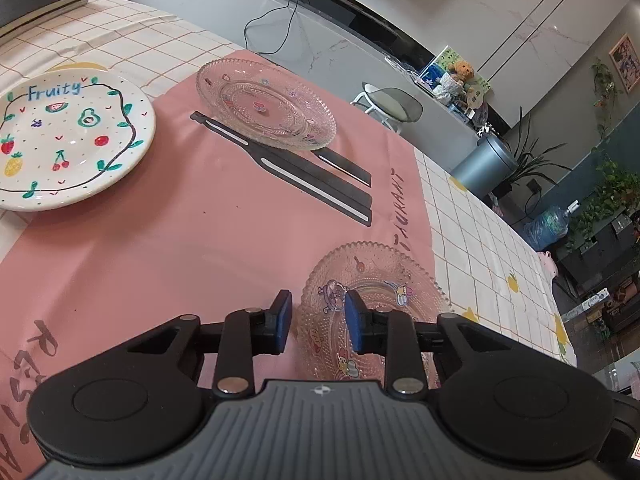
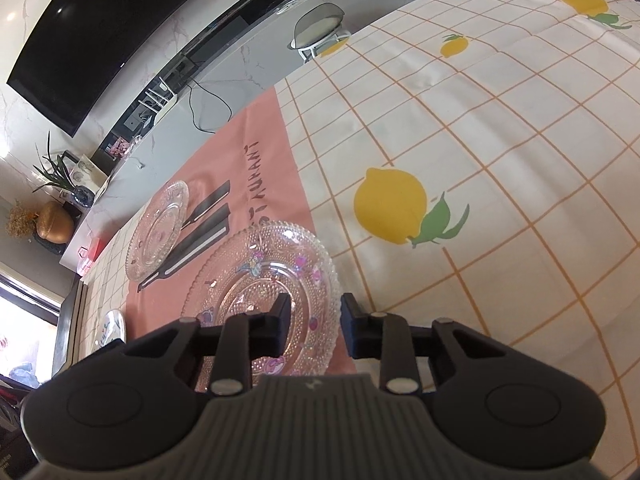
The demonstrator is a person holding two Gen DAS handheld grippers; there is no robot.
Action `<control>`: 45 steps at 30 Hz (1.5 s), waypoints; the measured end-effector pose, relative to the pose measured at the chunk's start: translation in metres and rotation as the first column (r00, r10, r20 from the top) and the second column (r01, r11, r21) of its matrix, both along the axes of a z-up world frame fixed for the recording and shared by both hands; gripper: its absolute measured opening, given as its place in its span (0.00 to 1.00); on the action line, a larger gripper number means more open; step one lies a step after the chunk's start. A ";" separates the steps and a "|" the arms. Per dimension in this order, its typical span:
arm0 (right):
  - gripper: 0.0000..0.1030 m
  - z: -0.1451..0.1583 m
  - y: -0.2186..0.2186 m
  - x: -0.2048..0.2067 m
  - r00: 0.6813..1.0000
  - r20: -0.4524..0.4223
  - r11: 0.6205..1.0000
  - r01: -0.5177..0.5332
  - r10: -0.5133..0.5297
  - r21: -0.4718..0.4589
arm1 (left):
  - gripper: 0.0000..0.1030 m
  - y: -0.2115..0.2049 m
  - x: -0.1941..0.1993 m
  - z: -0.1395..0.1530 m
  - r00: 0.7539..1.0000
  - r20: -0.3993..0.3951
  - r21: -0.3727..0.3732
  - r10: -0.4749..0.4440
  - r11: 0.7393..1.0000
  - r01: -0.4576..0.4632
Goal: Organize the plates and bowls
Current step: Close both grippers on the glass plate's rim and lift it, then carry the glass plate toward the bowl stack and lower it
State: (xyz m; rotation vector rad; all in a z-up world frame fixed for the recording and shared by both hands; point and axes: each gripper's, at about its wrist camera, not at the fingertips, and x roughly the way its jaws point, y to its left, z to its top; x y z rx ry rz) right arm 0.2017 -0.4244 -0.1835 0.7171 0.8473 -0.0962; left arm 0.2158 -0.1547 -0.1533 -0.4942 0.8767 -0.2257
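Note:
A clear beaded glass plate (image 1: 384,280) with cartoon prints lies on the near right corner of the pink mat (image 1: 180,240). My left gripper (image 1: 319,320) straddles its left rim, with a visible gap at both blue pads. In the right wrist view the same plate (image 2: 260,276) has its right rim between the fingers of my right gripper (image 2: 314,322), also with a gap showing. A second glass plate (image 1: 266,104) (image 2: 158,230) sits at the mat's far side. A white "Fruity" plate (image 1: 68,136) (image 2: 112,326) rests at the mat's left edge.
Long black strip shapes (image 1: 304,168) lie flat on the mat between the two glass plates. The lemon-print checked tablecloth (image 2: 480,160) stretches to the right. A dark flat case (image 1: 36,4) sits at the table's far left corner. A stool (image 1: 394,106) stands beyond the table.

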 end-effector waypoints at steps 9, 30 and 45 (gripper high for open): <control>0.09 -0.002 -0.004 -0.002 0.999 -0.026 0.999 0.031 -0.030 0.019 | 0.13 0.002 0.000 0.000 1.000 0.000 0.028 0.011 1.000 -0.011; 0.07 -0.030 -0.034 -0.017 0.986 -0.098 0.908 0.159 -0.131 0.386 | 0.10 0.024 -0.011 -0.008 0.989 -0.103 -0.124 0.104 0.985 -0.117; 0.05 -0.022 -0.028 -0.015 0.993 -0.080 0.939 0.107 -0.085 0.328 | 0.16 0.020 -0.010 -0.006 0.992 -0.094 -0.105 0.088 0.990 -0.098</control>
